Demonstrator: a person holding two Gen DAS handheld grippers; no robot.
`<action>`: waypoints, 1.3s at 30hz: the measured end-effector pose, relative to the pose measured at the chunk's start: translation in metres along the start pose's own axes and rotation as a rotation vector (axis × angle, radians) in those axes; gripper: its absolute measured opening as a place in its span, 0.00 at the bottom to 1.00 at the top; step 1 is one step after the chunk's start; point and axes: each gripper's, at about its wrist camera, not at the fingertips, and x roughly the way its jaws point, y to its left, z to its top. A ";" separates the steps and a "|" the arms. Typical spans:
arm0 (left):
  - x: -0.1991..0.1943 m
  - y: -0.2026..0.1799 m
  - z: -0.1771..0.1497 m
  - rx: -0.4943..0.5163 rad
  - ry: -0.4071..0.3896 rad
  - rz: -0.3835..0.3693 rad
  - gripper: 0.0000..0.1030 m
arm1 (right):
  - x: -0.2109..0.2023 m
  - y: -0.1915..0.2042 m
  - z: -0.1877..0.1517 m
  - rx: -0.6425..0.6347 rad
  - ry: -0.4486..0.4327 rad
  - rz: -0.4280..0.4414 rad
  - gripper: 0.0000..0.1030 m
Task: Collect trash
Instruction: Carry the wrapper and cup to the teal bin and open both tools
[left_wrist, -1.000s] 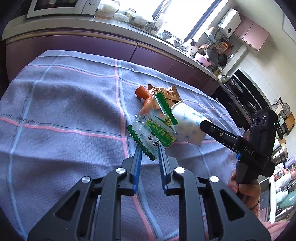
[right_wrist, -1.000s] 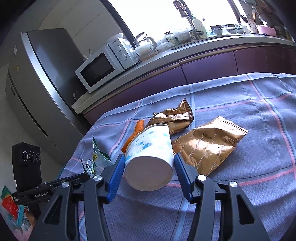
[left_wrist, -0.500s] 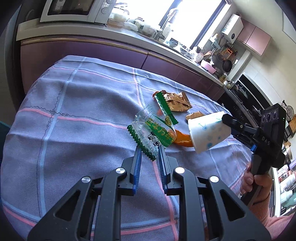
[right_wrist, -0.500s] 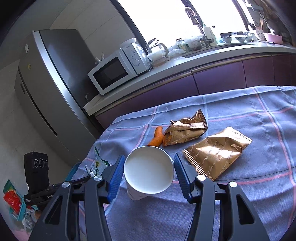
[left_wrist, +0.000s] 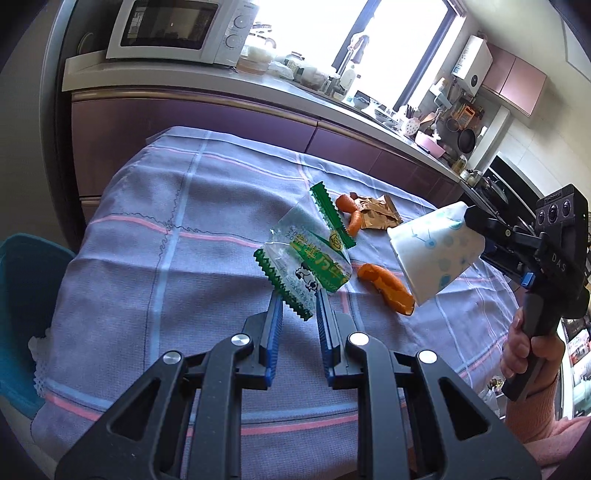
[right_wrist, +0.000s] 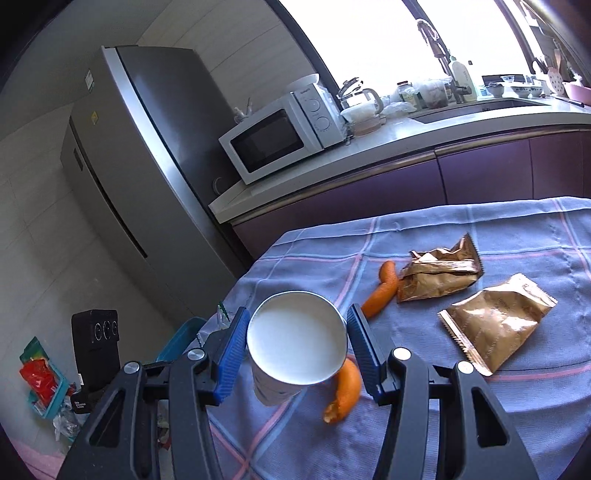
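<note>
Aloft, right hand-held gripper (right_wrist: 297, 356) clamps paper cup (right_wrist: 295, 341); left hand-held gripper (left_wrist: 297, 317) pinches wrapper (left_wrist: 306, 258).

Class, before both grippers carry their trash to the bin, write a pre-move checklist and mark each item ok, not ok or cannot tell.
1. Left gripper clamps the green wrapper: ok.
2. Right gripper clamps the paper cup: ok.
3. Cup lifted off the tablecloth: ok.
4. Cup empty: ok.
5. Blue bin within reach: cannot tell.
6. Table cleared: not ok; orange peels and gold bags remain.
</note>
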 end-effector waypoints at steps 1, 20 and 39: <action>-0.004 0.003 -0.001 -0.001 -0.004 0.009 0.19 | 0.005 0.005 0.000 -0.005 0.009 0.014 0.51; -0.108 0.115 -0.025 -0.165 -0.102 0.269 0.19 | 0.118 0.129 0.000 -0.120 0.163 0.329 0.51; -0.140 0.205 -0.047 -0.316 -0.091 0.431 0.20 | 0.209 0.212 -0.015 -0.177 0.293 0.415 0.51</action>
